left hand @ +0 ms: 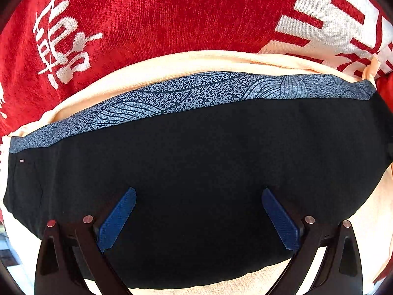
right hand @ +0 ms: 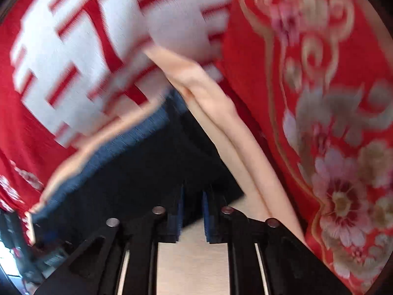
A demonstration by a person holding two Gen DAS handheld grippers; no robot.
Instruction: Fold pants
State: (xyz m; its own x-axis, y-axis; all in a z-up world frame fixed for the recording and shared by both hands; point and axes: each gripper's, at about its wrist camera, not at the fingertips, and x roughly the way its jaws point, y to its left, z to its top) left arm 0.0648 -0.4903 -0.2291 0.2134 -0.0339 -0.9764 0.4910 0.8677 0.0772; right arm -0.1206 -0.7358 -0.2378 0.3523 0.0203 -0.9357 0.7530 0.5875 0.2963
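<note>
The black pants (left hand: 196, 159) lie flat in a folded block, with a blue-grey leaf-patterned band (left hand: 196, 91) along their far edge. My left gripper (left hand: 199, 193) hovers over the near half of the pants, blue pads wide apart and nothing between them. The right wrist view is motion-blurred. In it my right gripper (right hand: 192, 194) points down at the near corner of the pants (right hand: 147, 172), its blue pads only a narrow gap apart. Black cloth shows in that gap, but I cannot make out whether the pads pinch it.
A cream cloth (left hand: 172, 64) lies under the pants and sticks out around them. Beneath it is a red blanket (left hand: 159, 12) with large white characters. Red fabric with a flower pattern (right hand: 343, 123) lies to the right. Dark clutter (right hand: 14, 245) sits at the lower left edge.
</note>
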